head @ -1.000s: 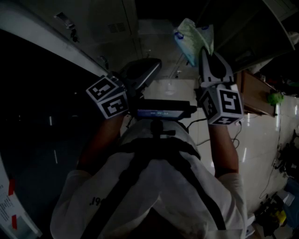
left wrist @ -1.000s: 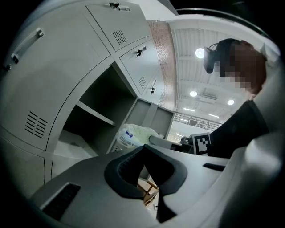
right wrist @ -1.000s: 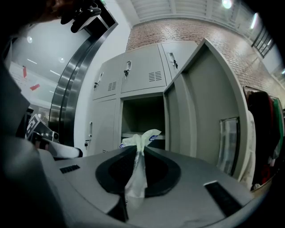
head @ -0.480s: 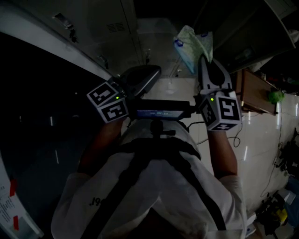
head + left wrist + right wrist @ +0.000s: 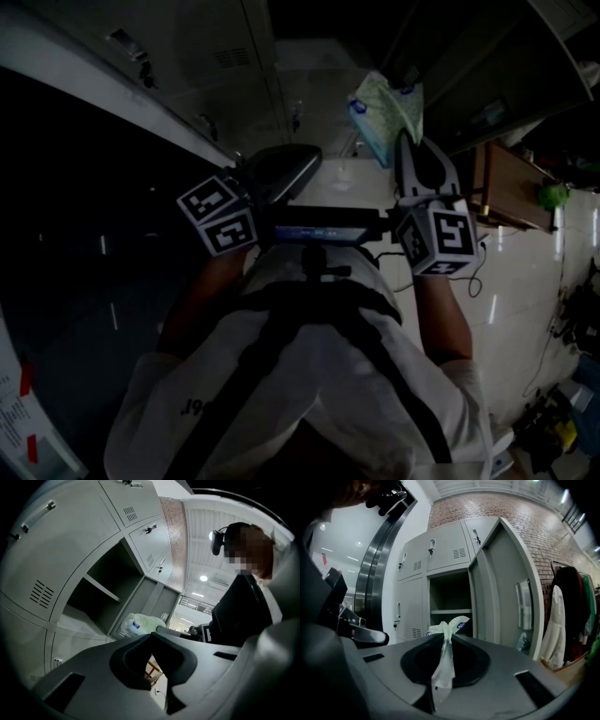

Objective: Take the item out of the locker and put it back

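Two grippers are out in front of your chest, about level with each other, above your white shirt (image 5: pixel 309 375) and its dark harness straps (image 5: pixel 265 349). A dark bar-shaped device (image 5: pixel 323 225) on your chest mount lies between their marker cubes (image 5: pixel 220 216).

Your left gripper (image 5: pixel 151 633) has its jaws drawn together at the tips with nothing caught in them. Only floor shows through the gap behind the tips.

Your right gripper (image 5: pixel 444 637) is clenched on the pack (image 5: pixel 449 623). A thin flap of its clear wrapper runs down between the jaws, pinched at the tips. The pale green body with its blue label bulges just past them. In the head view the pack stands off the end of the right gripper, up in the air.

The pack is outside the locker (image 5: pixel 450 592), in front of the open compartment, whose shelf (image 5: pixel 450 611) shows behind it. From the right gripper view the pack lines up with the lower part of that opening. The compartment's door (image 5: pixel 506 588) stands swung out at the opening's right edge. Closed grey doors with vents and handles fill the bank to the left of the opening. Farther right, garments (image 5: pixel 558 620) hang on a rail before a brick wall (image 5: pixel 497 508).
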Available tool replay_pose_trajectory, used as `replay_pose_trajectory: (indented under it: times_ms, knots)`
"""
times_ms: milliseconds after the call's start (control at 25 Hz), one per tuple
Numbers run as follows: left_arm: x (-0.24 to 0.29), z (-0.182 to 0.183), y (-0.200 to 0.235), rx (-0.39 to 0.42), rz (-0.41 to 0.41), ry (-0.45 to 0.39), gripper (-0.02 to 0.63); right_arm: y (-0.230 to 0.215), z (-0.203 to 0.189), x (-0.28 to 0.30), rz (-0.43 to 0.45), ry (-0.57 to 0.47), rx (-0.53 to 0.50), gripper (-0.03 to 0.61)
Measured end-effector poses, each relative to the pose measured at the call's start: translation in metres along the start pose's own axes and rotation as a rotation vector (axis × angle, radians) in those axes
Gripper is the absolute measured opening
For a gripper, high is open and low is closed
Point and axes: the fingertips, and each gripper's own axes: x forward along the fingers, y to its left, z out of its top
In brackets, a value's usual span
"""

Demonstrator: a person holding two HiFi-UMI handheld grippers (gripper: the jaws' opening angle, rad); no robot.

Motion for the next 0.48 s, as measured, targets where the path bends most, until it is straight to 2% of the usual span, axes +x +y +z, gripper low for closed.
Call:
replay_pose_trajectory:
  times_ms: [480]
  knots:
    - [-0.009, -0.017, 0.004, -0.027, 0.006, 0.024, 0.0, 0.011, -0.026, -0.007, 0.022, 0.048, 0.013, 0.04]
